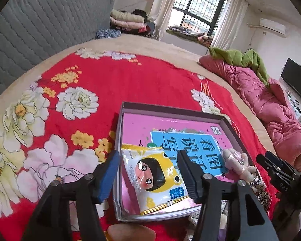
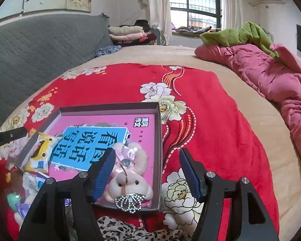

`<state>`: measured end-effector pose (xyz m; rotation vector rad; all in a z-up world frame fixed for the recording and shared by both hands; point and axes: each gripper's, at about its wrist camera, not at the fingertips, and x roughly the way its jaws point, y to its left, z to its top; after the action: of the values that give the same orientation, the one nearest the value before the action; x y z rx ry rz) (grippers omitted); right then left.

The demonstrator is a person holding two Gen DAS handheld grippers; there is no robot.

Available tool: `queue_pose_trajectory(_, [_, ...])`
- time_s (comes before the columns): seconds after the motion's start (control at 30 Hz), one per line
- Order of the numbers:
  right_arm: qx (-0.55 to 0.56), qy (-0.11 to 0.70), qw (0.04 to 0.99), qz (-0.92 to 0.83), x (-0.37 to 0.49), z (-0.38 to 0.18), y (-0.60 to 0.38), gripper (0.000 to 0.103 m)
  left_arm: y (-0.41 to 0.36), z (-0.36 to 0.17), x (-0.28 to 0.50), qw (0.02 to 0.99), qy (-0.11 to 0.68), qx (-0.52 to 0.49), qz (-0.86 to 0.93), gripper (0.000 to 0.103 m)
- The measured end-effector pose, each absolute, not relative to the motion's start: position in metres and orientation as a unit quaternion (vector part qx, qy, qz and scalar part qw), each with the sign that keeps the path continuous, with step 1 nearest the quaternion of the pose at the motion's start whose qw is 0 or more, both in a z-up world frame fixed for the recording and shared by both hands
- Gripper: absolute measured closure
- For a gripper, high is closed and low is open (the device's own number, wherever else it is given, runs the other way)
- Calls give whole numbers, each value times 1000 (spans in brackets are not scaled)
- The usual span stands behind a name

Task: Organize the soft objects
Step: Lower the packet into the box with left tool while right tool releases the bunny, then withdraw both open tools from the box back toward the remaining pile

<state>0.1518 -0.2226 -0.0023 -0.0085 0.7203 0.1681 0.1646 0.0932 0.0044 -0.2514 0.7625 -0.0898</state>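
While both grippers hang over a bed spread with a red flowered blanket (image 1: 114, 84), a shallow cardboard box (image 1: 170, 111) lies on that blanket and holds the things being sorted. Inside the box, a pink book (image 1: 142, 124) with a blue title panel lies flat and covers most of the floor. On the book's near left part rests a yellow and white snack packet (image 1: 152, 178) printed with a cartoon face. The left gripper (image 1: 148, 176) stands released above it: its blue-padded finger sits outside the box's left wall, its dark finger over the book, and the packet shows in the gap between them with neither pad pressing on it. At the box's near right corner lies a pale pink plush bunny (image 2: 128, 178) with a satin bow and a rhinestone ornament (image 2: 130, 200) at its near end. The right gripper (image 2: 147, 172) is likewise released; its left pad is just beside the bunny, while its right finger hangs over the blanket outside the box wall. Nearer the camera, leopard-print fabric (image 2: 118, 229) lies below the box. At the far right of the bed, a pink quilt (image 2: 271, 74) is heaped with a green cloth (image 2: 240, 34) on top.
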Motion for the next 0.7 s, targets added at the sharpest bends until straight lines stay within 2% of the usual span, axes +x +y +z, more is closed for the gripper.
queue_pose_trajectory(0.3, [2,333,939,89,143,8,-225,31,93,24,140,937,337,-84,-20,37])
queue_pose_trajectory(0.7, [8,315,943,104,122,23,-230,29,80,33,112,936,340,-82,-27,37])
